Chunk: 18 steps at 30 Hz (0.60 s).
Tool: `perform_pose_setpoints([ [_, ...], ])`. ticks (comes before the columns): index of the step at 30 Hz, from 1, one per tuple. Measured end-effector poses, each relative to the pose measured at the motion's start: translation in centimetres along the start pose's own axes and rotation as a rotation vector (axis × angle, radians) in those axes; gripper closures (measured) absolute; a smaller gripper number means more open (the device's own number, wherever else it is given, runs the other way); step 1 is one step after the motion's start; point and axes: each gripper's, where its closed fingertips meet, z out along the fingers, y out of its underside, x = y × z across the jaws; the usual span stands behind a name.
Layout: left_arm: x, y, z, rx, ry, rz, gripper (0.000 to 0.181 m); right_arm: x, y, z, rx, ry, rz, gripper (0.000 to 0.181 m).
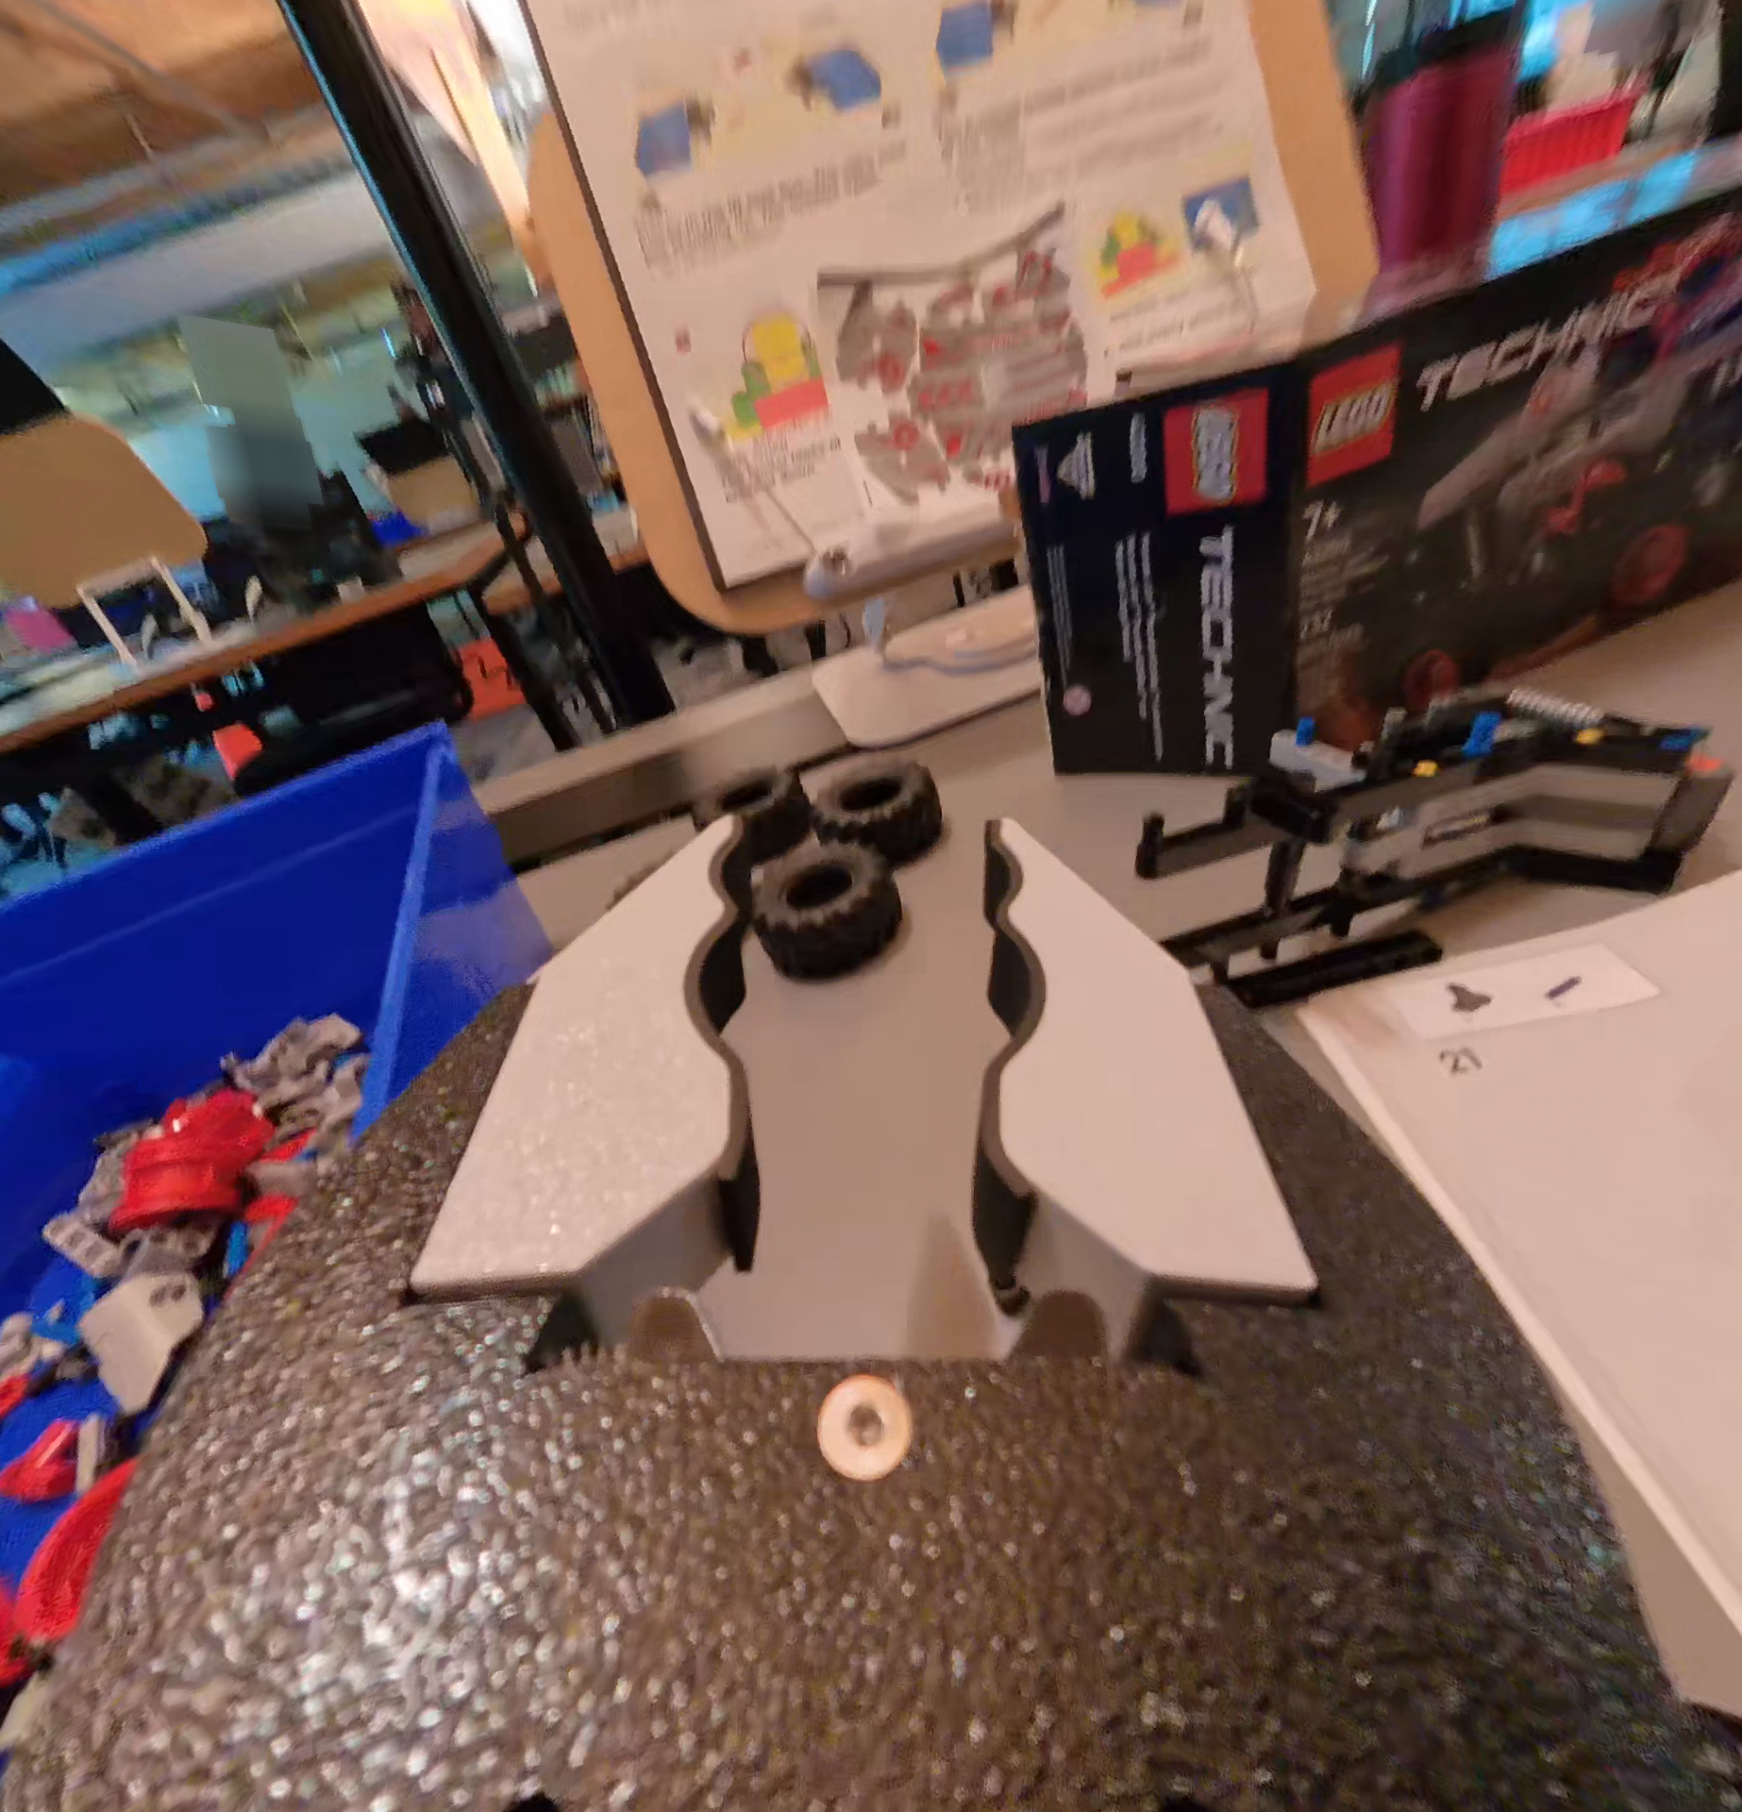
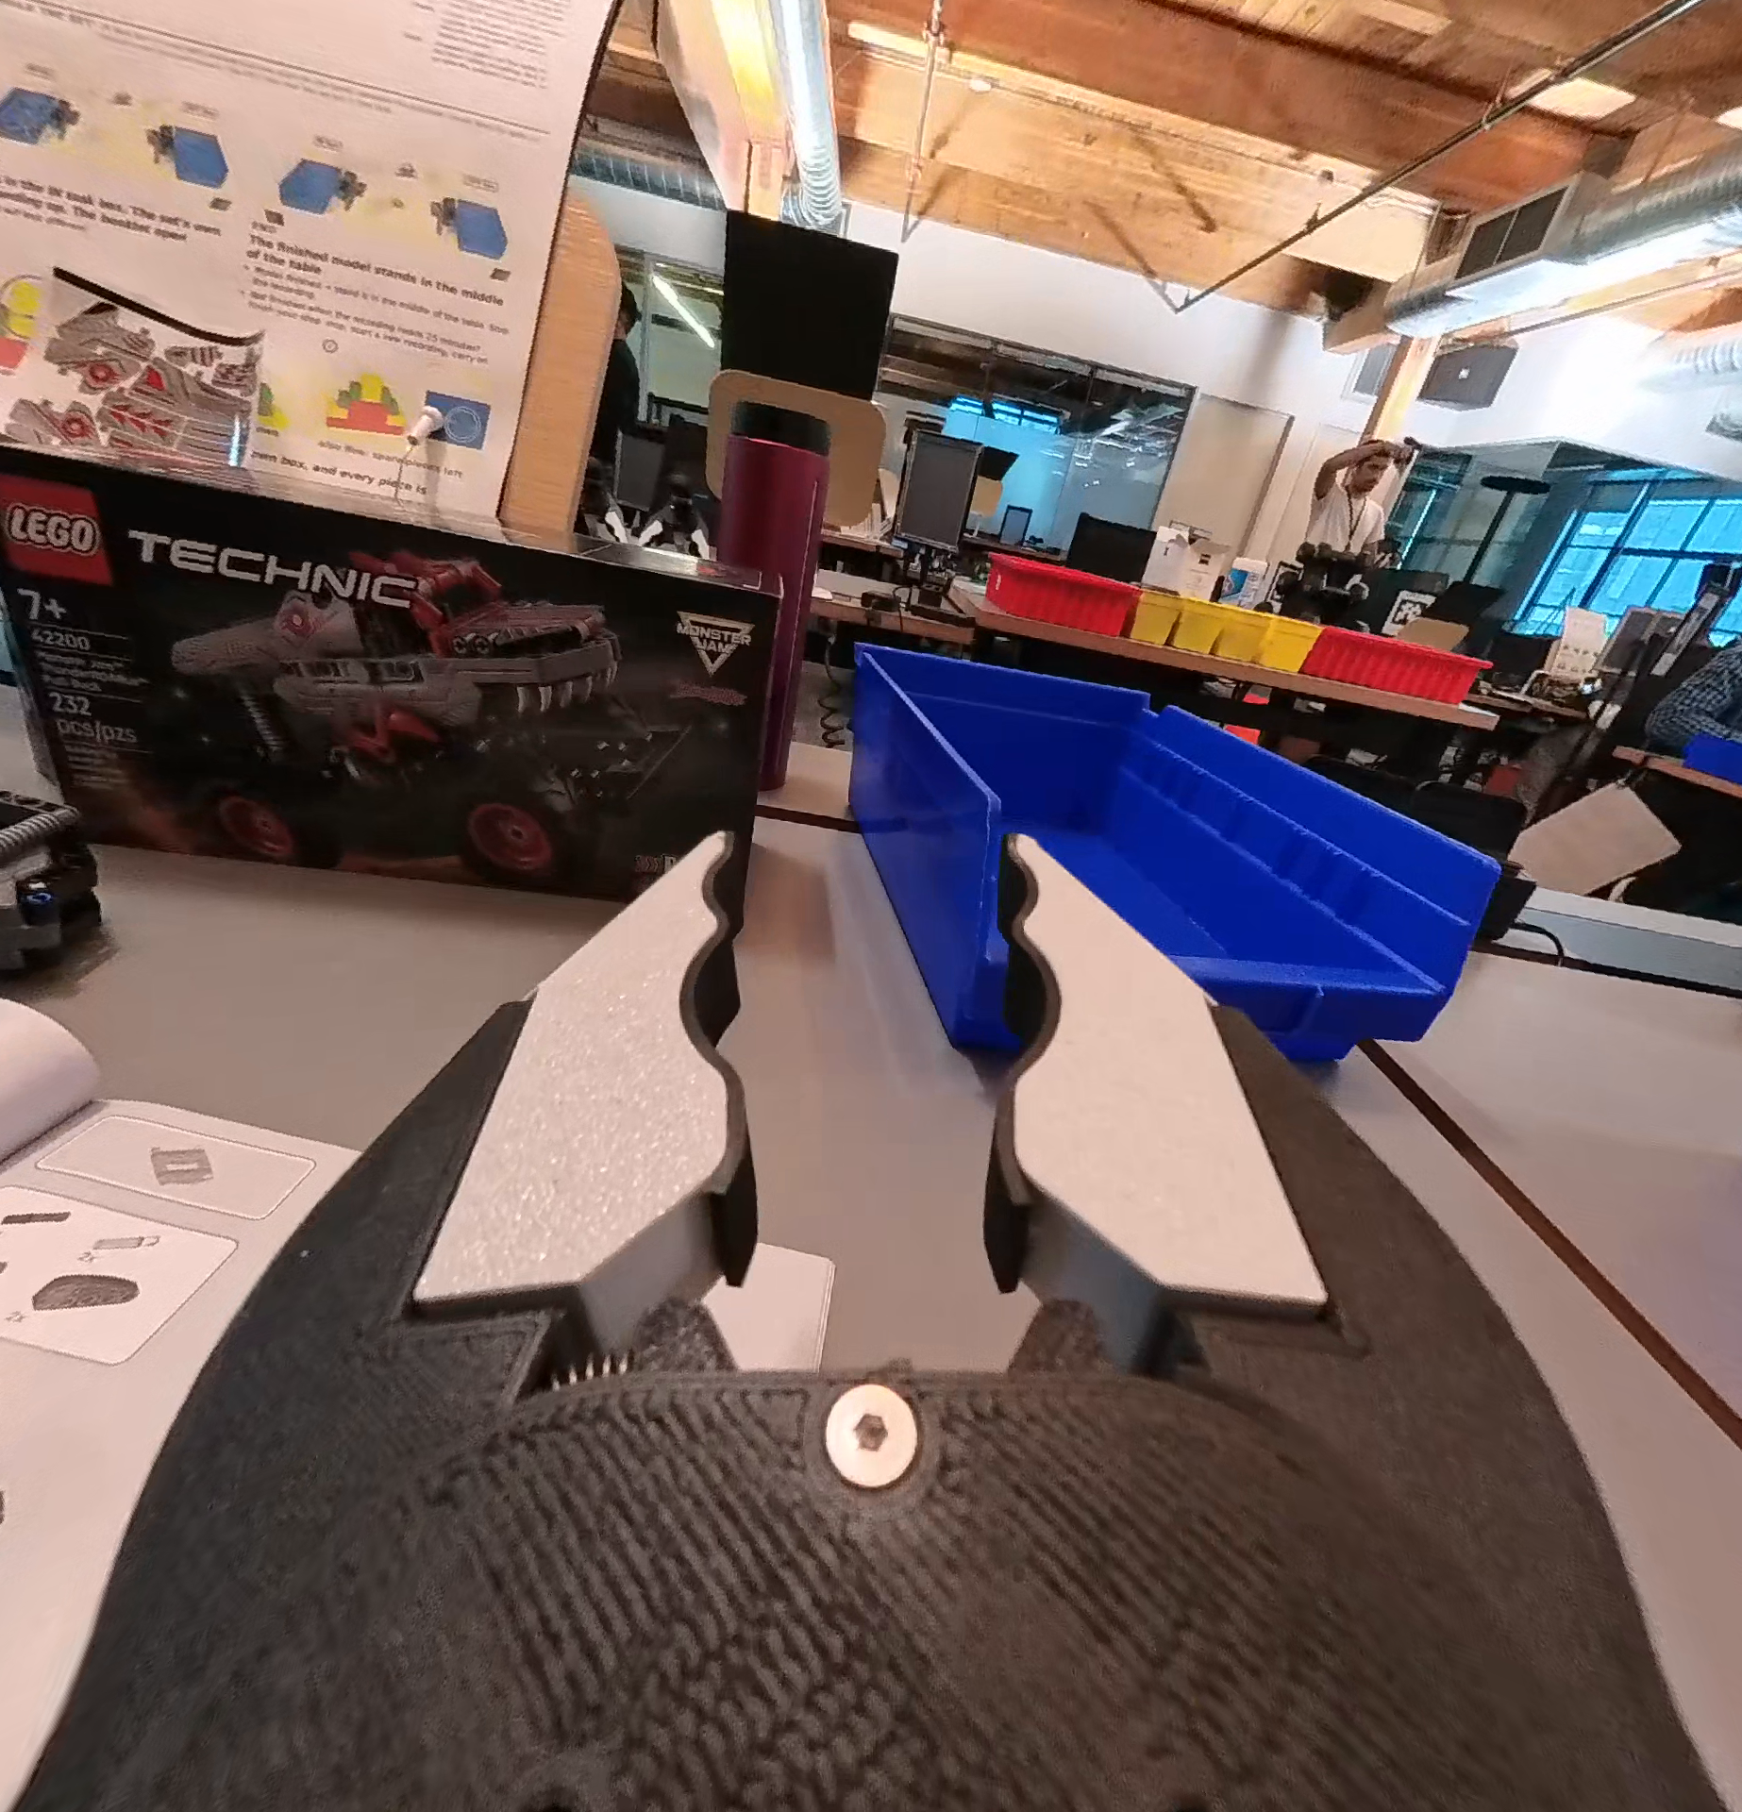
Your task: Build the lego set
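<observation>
Tabletop (image 2: 279, 990): both grippers (image 1: 859, 843) (image 2: 872, 863) agape (nothing held)

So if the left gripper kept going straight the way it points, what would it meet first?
Most likely the nearest black tire, lying flat on the table just past the open left gripper, slightly left of centre. Two more tires lie behind it. Depth is hard to judge.

booklet (image 1: 1573, 1226) cropped, parts bin (image 1: 210, 941) cropped, poster (image 1: 896, 245) blurred

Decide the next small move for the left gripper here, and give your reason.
Probably ease the left gripper forward and down over the nearest tyre: it is open and empty, and that tyre lies loose on the table just ahead.
</observation>
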Motion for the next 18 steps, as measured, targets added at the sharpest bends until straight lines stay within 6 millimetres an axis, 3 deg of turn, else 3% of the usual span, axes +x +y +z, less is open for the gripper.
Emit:
perform_pose_setpoints([
  [3,0.3,2.1,0.5,-0.136,0.015,-0.003,0.13,0.5,1.0,0.2,-0.081,0.061,-0.046,0.134],
  [8,0.5,2.9,0.5,-0.205,0.015,-0.009,0.128,4.2,5.2,-0.8,-0.395,0.298,-0.226,0.129],
  [18,1.1,3.0,0.5,-0.222,0.058,-0.064,0.123,4.5,6.0,-1.0,-0.448,0.307,-0.231,0.126],
])
